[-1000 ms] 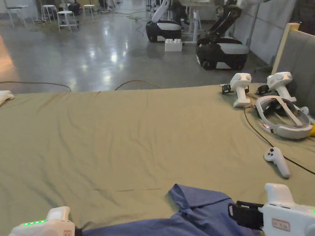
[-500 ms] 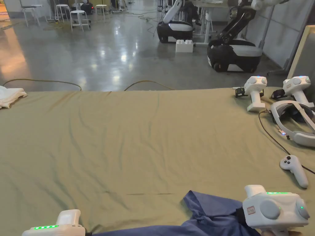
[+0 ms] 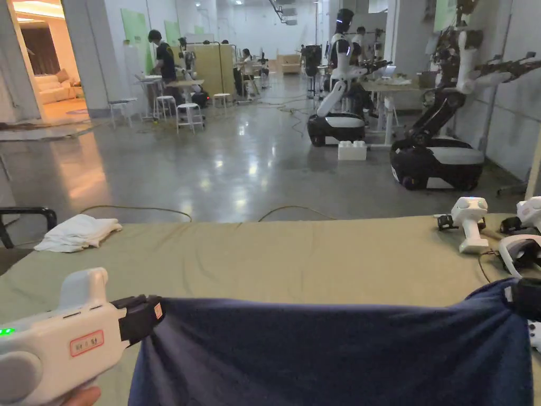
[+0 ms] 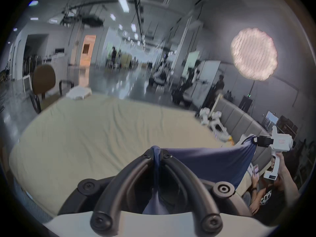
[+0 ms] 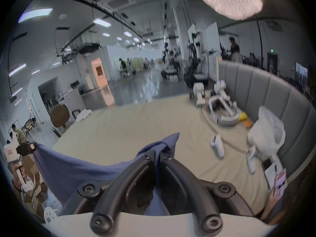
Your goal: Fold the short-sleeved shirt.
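Observation:
The blue short-sleeved shirt [image 3: 327,354] hangs stretched in the air above the near edge of the green-covered table [image 3: 296,254]. My left gripper [image 3: 153,317] is shut on the shirt's left corner, and in the left gripper view the blue cloth [image 4: 208,162] is pinched between its two black jaws [image 4: 157,153]. My right gripper [image 3: 515,296] is shut on the shirt's right corner. In the right gripper view a bunch of the blue fabric [image 5: 164,145] sticks out past its closed jaws [image 5: 157,155]. The lower part of the shirt is cut off by the bottom of the head view.
At the table's right end lie two spare white grippers [image 3: 470,224], a headset [image 3: 520,254] with a cable and hand controllers [image 5: 217,145]. A folded white cloth [image 3: 79,232] sits at the far left corner beside a chair [image 3: 21,217]. Robots [image 3: 438,158] stand on the floor beyond.
Both grippers have risen and spread apart, lifting the shirt off the table so that it now hangs taut between them. The head camera has tilted up.

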